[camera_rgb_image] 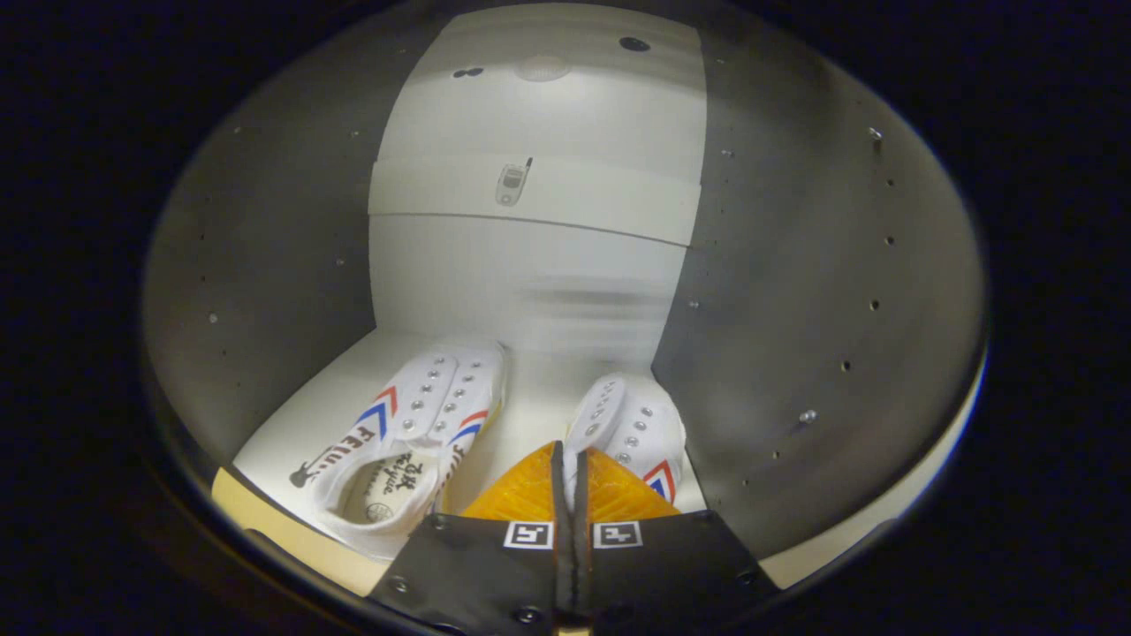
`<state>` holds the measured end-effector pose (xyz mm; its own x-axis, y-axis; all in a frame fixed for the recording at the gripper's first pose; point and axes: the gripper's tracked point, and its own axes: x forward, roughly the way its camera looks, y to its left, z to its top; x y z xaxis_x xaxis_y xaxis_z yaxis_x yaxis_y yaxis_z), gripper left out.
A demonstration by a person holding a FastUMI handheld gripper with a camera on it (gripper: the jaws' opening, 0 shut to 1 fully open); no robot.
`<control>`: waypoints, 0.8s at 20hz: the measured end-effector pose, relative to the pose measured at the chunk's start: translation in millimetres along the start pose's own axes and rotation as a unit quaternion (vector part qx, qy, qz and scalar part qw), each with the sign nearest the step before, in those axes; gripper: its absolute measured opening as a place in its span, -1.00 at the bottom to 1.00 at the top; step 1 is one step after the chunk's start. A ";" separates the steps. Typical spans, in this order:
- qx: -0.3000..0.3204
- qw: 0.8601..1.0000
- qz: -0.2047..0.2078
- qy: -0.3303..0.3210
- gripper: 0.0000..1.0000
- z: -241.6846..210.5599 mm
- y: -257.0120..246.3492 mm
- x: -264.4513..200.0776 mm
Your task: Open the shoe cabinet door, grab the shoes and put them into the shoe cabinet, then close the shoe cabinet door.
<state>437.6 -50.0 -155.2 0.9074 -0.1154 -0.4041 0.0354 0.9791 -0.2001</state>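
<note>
Gripper (568, 468) fingers are pressed together, only a thin dark slit between them, and they hold nothing. Just beyond the tips, a little to the right, lies the right sneaker (633, 435), white canvas with metal eyelets and a red and blue chevron on its side; the fingers hide its heel part. To the left of the fingers lies the left sneaker (412, 442), its opening facing up, printed lettering on the insole and on the side. Both shoes rest on the white shelf floor (530, 415) inside the shoe cabinet (265, 291), toes toward the back. Farther away stands the pale back panel (530, 274), and grey side walls with small peg holes rise at both sides.
</note>
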 end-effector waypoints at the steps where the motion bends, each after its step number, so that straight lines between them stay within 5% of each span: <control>1: 0.005 1.000 0.000 -0.002 -0.96 2.7 -0.8 3.5; 13: 0.006 1.000 -0.024 -0.001 -0.94 3.0 -7.4 15.2; 16: -0.019 0.999 -0.037 0.000 -0.13 -2.0 -6.8 13.5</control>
<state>448.8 -58.6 -161.1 0.9031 -0.1871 -0.3865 0.0866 0.9610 -0.2628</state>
